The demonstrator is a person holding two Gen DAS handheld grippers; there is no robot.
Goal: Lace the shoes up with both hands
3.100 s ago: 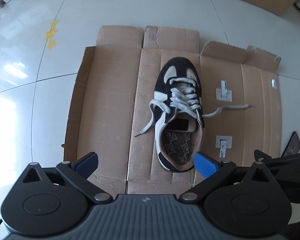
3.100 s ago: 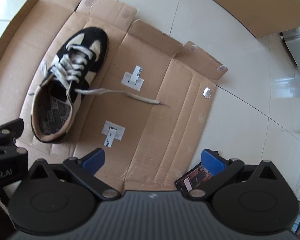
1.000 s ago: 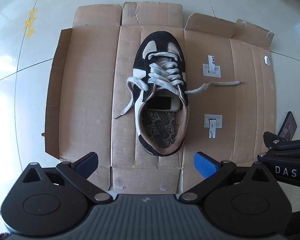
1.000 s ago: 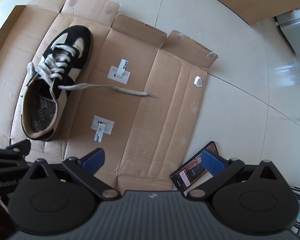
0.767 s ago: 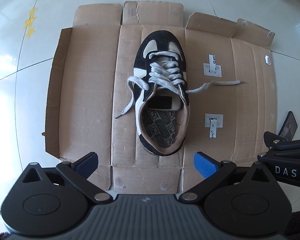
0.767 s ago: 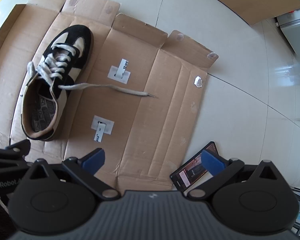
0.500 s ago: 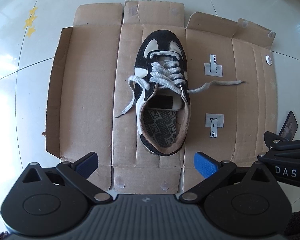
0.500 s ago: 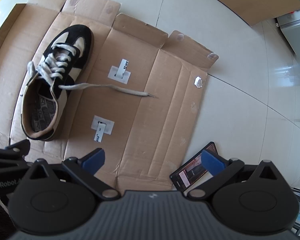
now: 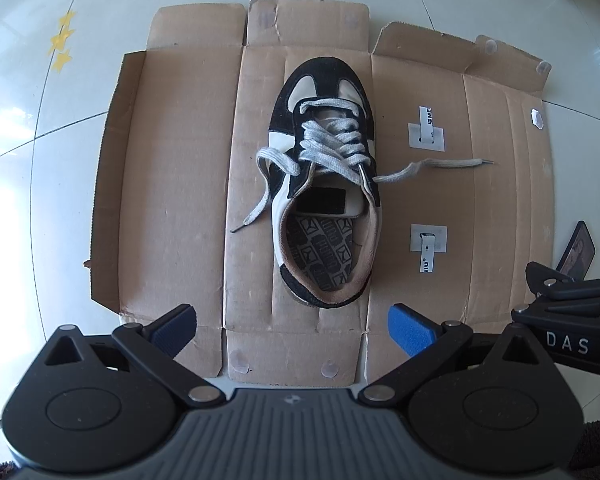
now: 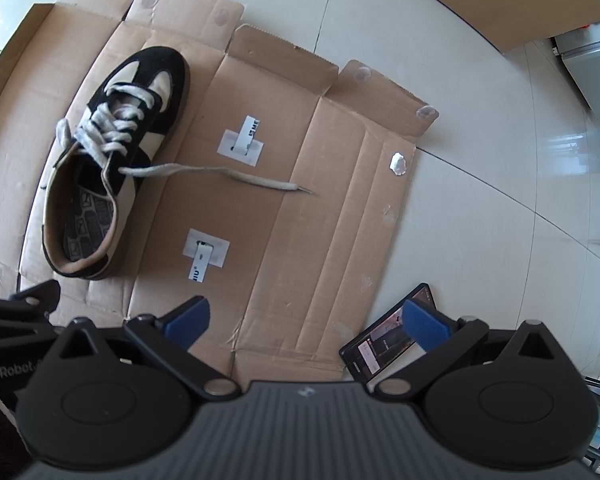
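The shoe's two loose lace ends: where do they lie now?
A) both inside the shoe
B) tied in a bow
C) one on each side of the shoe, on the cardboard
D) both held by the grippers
C: one lace end trails right of the shoe, the other lace end left, both on the cardboard.

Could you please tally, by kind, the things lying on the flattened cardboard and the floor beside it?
Shoe: 1
Loose lace ends: 2
White taped labels: 2
Phone: 1
Total: 6
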